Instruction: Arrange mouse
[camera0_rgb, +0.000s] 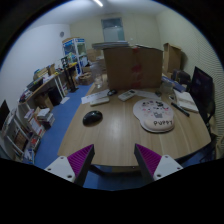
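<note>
While its two white fingers with magenta inner pads stand spread wide apart along the bottom of the frame, the hand-held gripper (112, 163) holds nothing, hovering above the near edge of a broad light-wood table (105, 135) that fills the lower middle of the picture. The bare tabletop lies between and just ahead of the fingers (76, 160). Further on, left of centre, the small dark rounded computer mouse (92, 117) rests alone on the wood, well apart from the gripper and beyond its left finger. To the right of centre, at about the same depth, lies a round white mat printed with dark markings (155, 113), part of it overhanging toward the table's right side. Behind it, at the far right, sit flat white papers or a book (184, 101), and near the table's far edge, centre, a flat pale keyboard-like object (99, 96) is too small to identify with certainty. A dark office chair (203, 92) stands at the right. Beyond the table rises a large brown cardboard box (132, 66) in the upper centre. Cluttered shelves and boxes (40, 95) line the left side above a blue floor (58, 125), with pale walls behind.
</note>
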